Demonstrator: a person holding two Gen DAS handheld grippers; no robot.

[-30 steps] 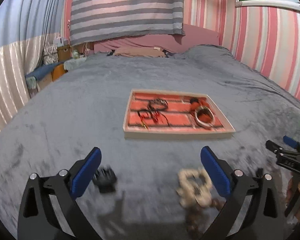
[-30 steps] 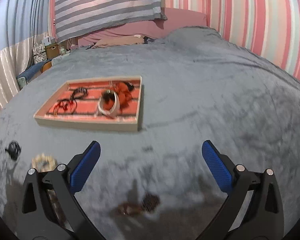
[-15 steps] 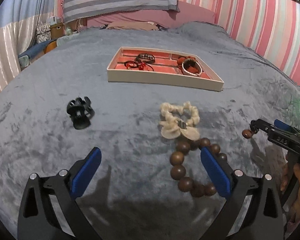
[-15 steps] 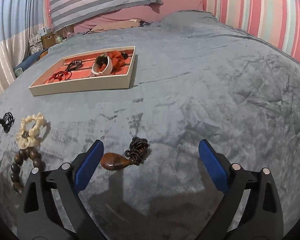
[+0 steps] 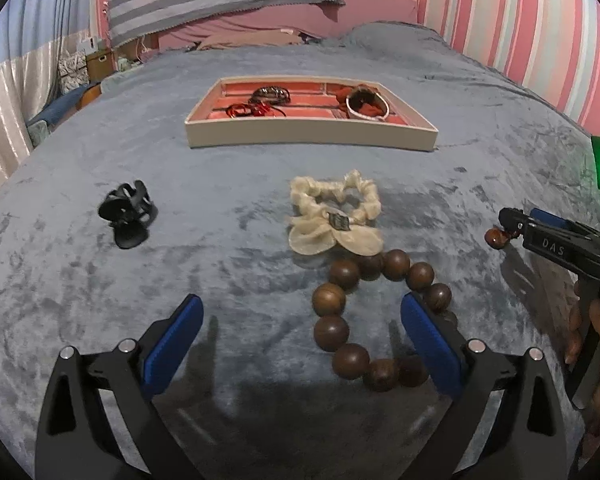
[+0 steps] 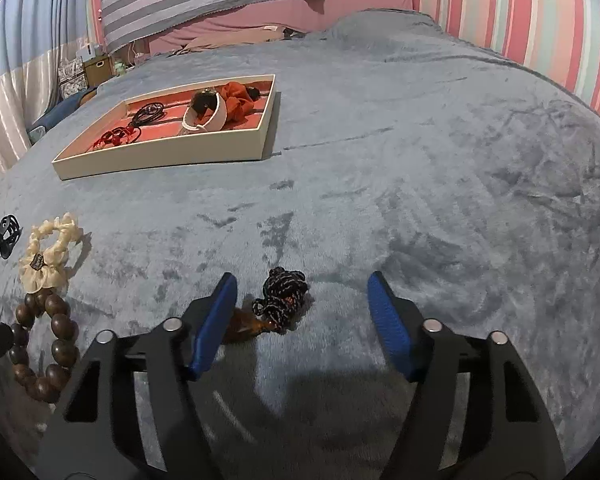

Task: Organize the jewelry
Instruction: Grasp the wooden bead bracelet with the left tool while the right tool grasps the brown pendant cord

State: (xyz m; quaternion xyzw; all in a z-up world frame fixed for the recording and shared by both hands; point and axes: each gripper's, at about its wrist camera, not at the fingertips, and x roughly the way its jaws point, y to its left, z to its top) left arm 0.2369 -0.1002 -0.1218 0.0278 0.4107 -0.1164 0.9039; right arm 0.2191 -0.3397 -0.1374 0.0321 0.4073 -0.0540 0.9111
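Note:
A cream jewelry tray [image 5: 312, 136] with a red lining lies mid-bed and holds several pieces; it also shows in the right wrist view [image 6: 164, 156]. A wooden bead bracelet [image 5: 340, 330] lies between the fingers of my open left gripper [image 5: 300, 332], low over the blanket. A cream scrunchie [image 5: 336, 216] and a black hair claw [image 5: 126, 212] lie beyond it. My right gripper [image 6: 302, 316] is open, low over an amber pendant [image 6: 244, 326] on a dark cord [image 6: 282, 296]; the pendant lies against its left finger.
A grey velvet blanket [image 6: 440, 168] covers the whole bed. Striped pink walls stand to the right and behind. Boxes and clutter [image 5: 88, 68] sit beyond the bed's left edge. The right gripper shows at the right edge of the left wrist view [image 5: 556, 240].
Both grippers have come down and forward toward the blanket. The bead bracelet now lies between the left fingers, and the pendant and cord lie between the right fingers, which have narrowed.

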